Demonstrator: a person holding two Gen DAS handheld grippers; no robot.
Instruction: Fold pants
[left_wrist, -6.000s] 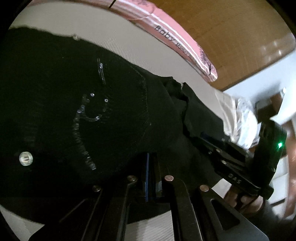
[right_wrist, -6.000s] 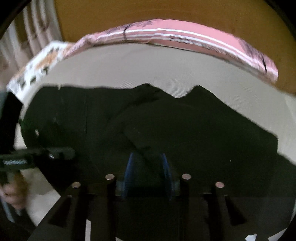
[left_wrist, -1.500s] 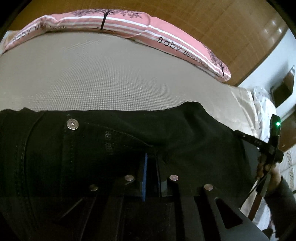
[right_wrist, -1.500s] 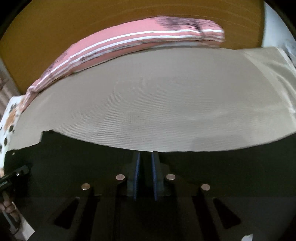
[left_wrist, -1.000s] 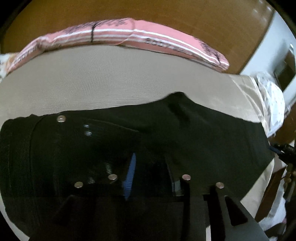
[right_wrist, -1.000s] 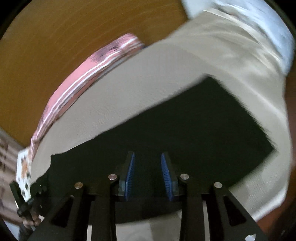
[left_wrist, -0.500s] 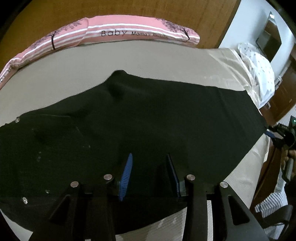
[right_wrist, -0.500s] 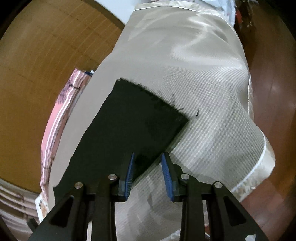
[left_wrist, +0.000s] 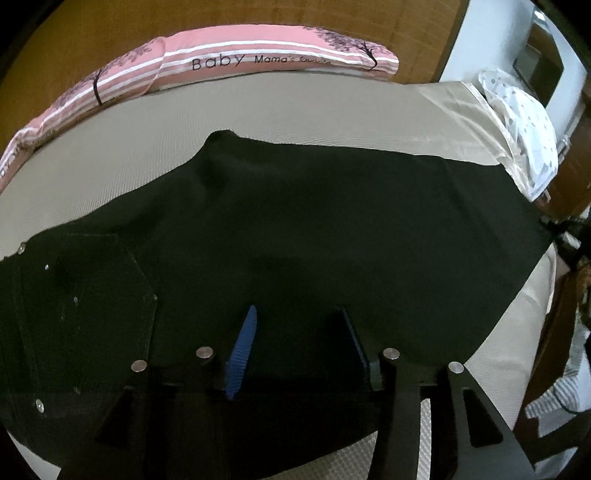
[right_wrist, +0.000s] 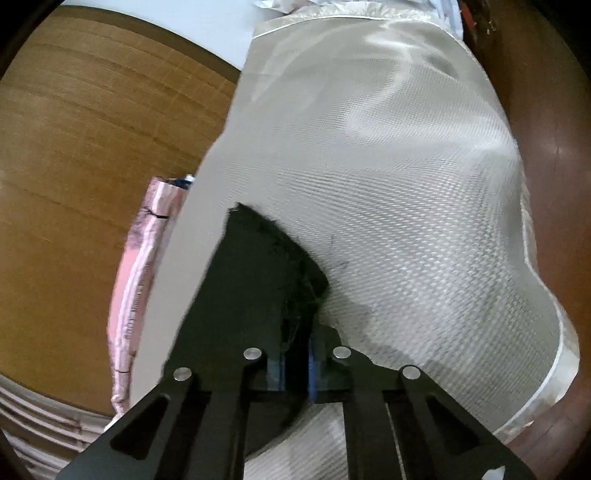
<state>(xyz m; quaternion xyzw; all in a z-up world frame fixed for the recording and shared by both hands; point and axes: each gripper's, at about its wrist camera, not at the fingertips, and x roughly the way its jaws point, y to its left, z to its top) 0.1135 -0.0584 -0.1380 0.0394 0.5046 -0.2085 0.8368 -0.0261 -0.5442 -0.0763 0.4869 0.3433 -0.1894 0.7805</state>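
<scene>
- Left tongs: spread wide and holding nothing, poised over the middle of the black pants.
- Right tongs: pinched narrow on the pants' hem corner.
- Pants: laid flat lengthwise across the beige bed.
- Pink pillow: against the headboard, beyond.
- Risk: a one-corner grip may let the lower layer slip, skewing the fold.
</scene>
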